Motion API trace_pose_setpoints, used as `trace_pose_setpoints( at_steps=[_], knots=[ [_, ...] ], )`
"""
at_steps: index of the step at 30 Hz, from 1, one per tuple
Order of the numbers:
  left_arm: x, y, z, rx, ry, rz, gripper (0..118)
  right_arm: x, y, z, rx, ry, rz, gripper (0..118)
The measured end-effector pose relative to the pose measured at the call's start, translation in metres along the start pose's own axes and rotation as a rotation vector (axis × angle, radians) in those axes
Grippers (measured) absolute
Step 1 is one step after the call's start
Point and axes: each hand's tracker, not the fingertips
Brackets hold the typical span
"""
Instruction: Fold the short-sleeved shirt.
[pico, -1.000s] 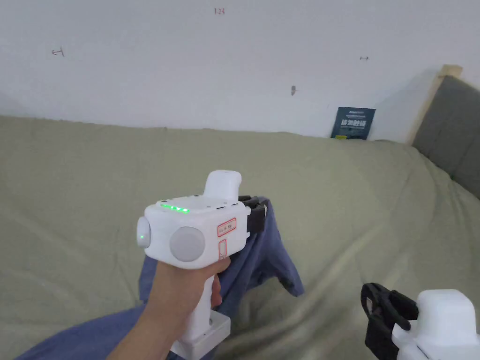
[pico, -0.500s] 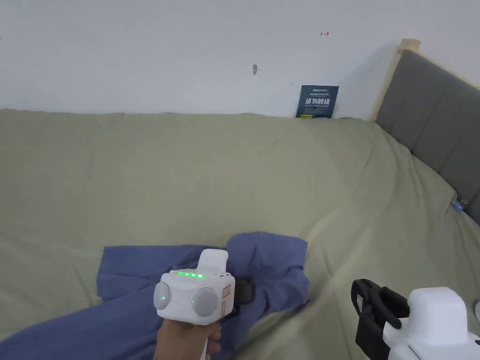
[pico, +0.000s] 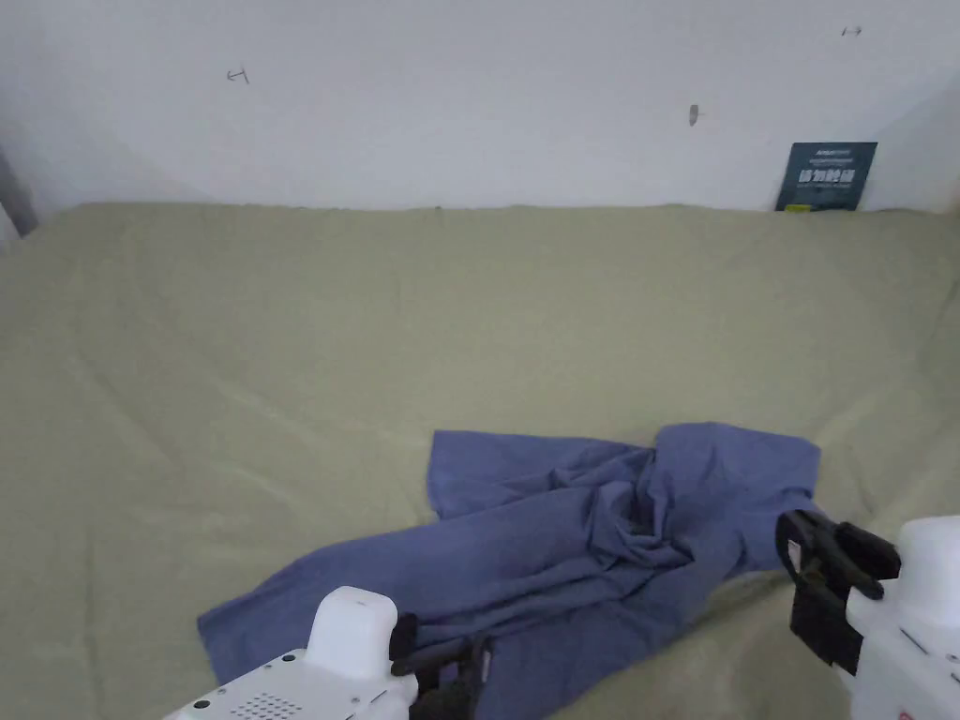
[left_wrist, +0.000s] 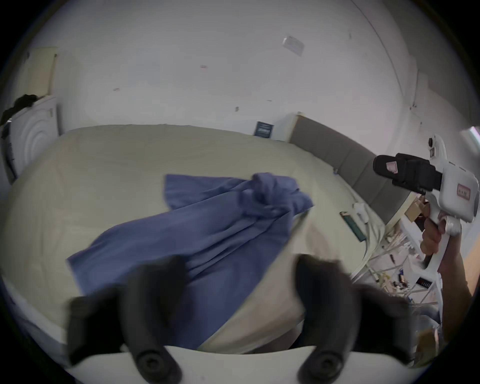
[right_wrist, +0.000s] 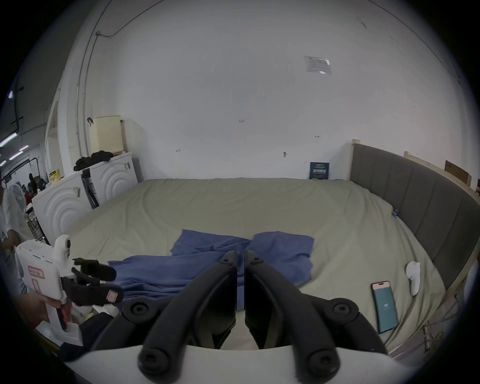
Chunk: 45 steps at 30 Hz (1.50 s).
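Observation:
The blue short-sleeved shirt (pico: 581, 553) lies crumpled on the olive bed sheet (pico: 375, 356), bunched in a knot near its right end; it also shows in the left gripper view (left_wrist: 207, 228) and the right gripper view (right_wrist: 207, 254). My left gripper (pico: 448, 656) hovers at the shirt's near lower edge, jaws wide apart with nothing between them (left_wrist: 239, 272). To the right of the shirt my right gripper (pico: 795, 534) is held above the sheet, its jaws closed together on nothing (right_wrist: 240, 253).
A grey padded headboard (right_wrist: 415, 197) borders the bed's right side. A phone (right_wrist: 384, 306) and a white object (right_wrist: 413, 275) lie on the sheet near it. A dark card (pico: 825, 175) leans on the far wall. White cabinets (right_wrist: 78, 202) stand left of the bed.
The left gripper held the shirt lifted, lowered it, then let go; the shirt now lies on the bed and the gripper has drawn back to the near edge. The camera has shifted.

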Motion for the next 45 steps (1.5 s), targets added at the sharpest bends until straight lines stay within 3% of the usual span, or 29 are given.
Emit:
trace_pose_setpoints(
  at_steps=[1,2,7,10,12,13,14,16,17,20,22,23,26,28,30,34,37,40,45],
  knots=[
    [-0.011,-0.004,0.006,-0.008,0.056,0.001,23,-0.009,-0.003,0.001,-0.008,0.015,0.006,6],
    [-0.023,-0.008,0.009,-0.043,0.148,-0.02,0,-0.018,-0.006,0.0,-0.022,0.023,0.015,6],
    [-0.108,-0.001,0.009,-0.048,0.234,0.178,0,-0.045,-0.013,0.006,-0.054,0.062,0.085,6],
    [-0.169,0.01,-0.011,-0.077,0.375,0.194,0,-0.044,-0.012,0.01,-0.064,0.067,0.101,6],
    [-0.199,0.014,-0.027,-0.11,0.377,0.185,0,-0.041,-0.012,0.012,-0.072,0.057,0.108,6],
    [-0.21,0.017,-0.037,-0.15,0.365,0.179,3,-0.038,-0.01,0.011,-0.079,0.055,0.109,6],
    [-0.217,0.019,-0.046,-0.16,0.37,0.169,17,-0.036,-0.01,0.011,-0.084,0.05,0.108,6],
    [-0.221,0.019,-0.063,-0.196,0.411,0.123,107,-0.033,-0.011,0.01,-0.092,0.032,0.107,6],
    [-0.225,0.017,-0.075,-0.229,0.425,0.107,118,-0.03,-0.01,0.007,-0.098,0.028,0.101,6],
    [-0.22,-0.007,-0.108,-0.254,0.43,0.058,115,-0.026,-0.012,0.003,-0.125,0.013,0.091,6],
    [-0.218,-0.021,-0.128,-0.286,0.456,0.067,105,-0.028,-0.01,0.0,-0.134,0.01,0.096,6],
    [-0.214,0.0,-0.094,-0.293,0.457,0.069,95,-0.027,-0.01,-0.001,-0.139,0.008,0.098,6],
    [-0.202,-0.002,-0.081,-0.262,0.452,0.081,92,-0.025,-0.011,-0.005,-0.144,0.008,0.095,6],
    [-0.204,-0.004,-0.085,-0.236,0.43,0.076,62,-0.024,-0.011,-0.006,-0.14,0.008,0.094,6],
    [-0.199,-0.004,-0.078,-0.207,0.371,0.059,0,-0.023,-0.011,-0.008,-0.14,0.013,0.083,6],
    [-0.198,-0.002,-0.06,-0.159,0.301,0.204,0,-0.014,-0.019,-0.015,-0.16,0.008,0.07,6],
    [-0.197,0.012,-0.042,-0.086,0.265,0.219,0,-0.003,-0.027,-0.022,-0.182,-0.005,0.066,6],
    [-0.181,0.023,-0.027,-0.035,0.233,0.201,0,0.016,-0.04,-0.036,-0.227,-0.016,0.013,6],
    [-0.158,0.037,-0.015,0.021,0.181,0.167,0,0.071,-0.061,-0.091,-0.315,-0.091,-0.008,13]
  ],
)
